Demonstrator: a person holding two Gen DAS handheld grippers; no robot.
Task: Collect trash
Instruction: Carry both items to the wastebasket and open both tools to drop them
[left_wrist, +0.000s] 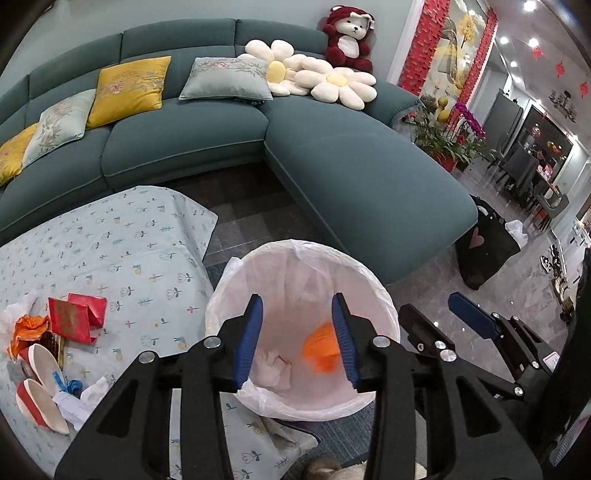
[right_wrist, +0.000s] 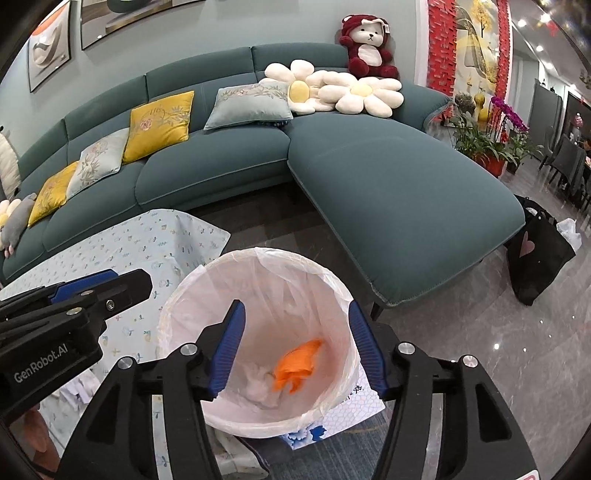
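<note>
Both grippers hang over a white-lined trash bin (left_wrist: 303, 332) beside the table, likely so dropped items land inside. The left gripper (left_wrist: 299, 341) and right gripper (right_wrist: 295, 350) each have fingers spread, holding nothing. An orange wrapper (right_wrist: 295, 363) and white tissue (right_wrist: 258, 384) lie in the bin. More trash, including a red packet (left_wrist: 75, 317), waits near the tablecloth's (left_wrist: 110, 240) left edge, partly cut off.
</note>
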